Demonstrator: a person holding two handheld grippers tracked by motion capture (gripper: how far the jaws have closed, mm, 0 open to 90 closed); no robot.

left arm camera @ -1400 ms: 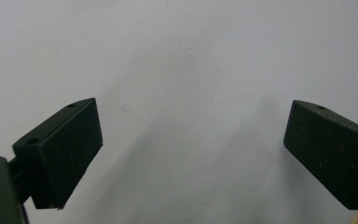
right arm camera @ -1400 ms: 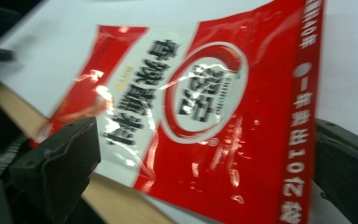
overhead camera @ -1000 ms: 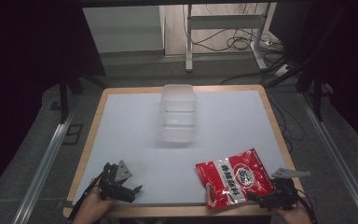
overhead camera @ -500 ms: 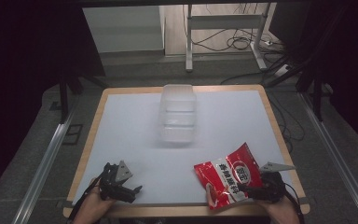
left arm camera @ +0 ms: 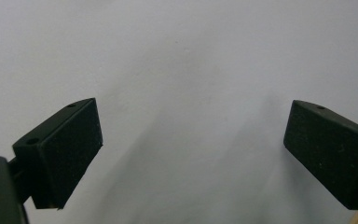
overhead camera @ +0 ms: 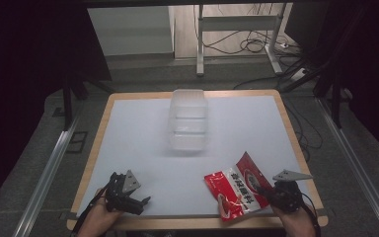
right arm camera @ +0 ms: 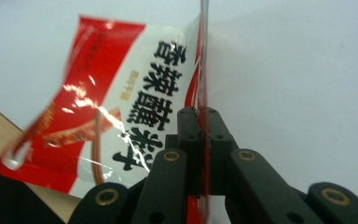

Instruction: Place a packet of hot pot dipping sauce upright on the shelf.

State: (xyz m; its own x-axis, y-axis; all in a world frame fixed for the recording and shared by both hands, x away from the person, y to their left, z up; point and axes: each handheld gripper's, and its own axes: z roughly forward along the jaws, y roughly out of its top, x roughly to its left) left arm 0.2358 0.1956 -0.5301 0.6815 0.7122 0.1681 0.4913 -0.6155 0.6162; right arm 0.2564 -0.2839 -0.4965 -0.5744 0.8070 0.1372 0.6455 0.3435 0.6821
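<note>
At the counter's (overhead camera: 128, 128) near right corner, the right tongs (right arm camera: 204, 116), their jaws having just been closing, pinch the edge of a red snack packet (overhead camera: 237, 185), light, floppy and likely slippery. The left tongs (left arm camera: 191, 154) rest spread above bare counter.

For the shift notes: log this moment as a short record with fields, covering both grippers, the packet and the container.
right gripper: jaws have just closed, clamped on the packet's edge
red-and-white packet: near the table's front right, one edge lifted
left gripper: jaws open, nothing between them, at front left
clear container: on the table's far middle, apart from both grippers
table: white top, wooden rim
</note>
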